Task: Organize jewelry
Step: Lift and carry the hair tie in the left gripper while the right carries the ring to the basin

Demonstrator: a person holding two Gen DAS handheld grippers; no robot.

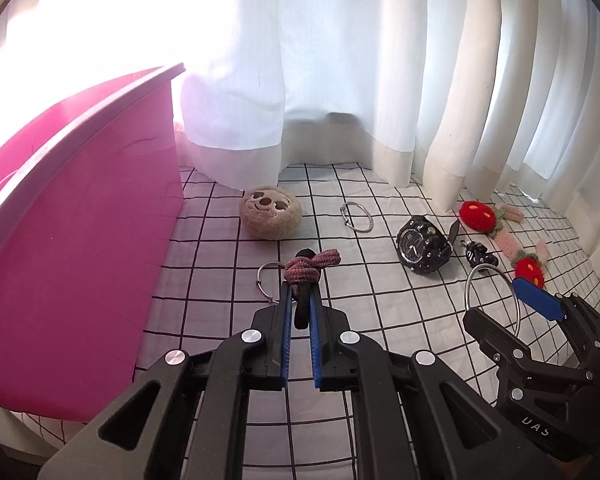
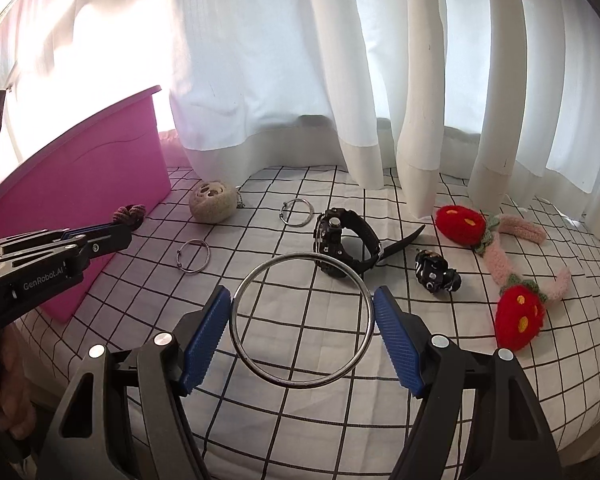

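So both my grippers were loaded. My right gripper (image 2: pixel 302 320) was pinching the big silver bangle (image 2: pixel 300 320) across its width, pads on opposite edges. My left gripper (image 1: pixel 300 312) was shut tight on the knotted hair ties (image 1: pixel 310 268). The pink bin (image 1: pixel 72 208) sat to the left, right beside my left hand, so that one had the shorter trip.
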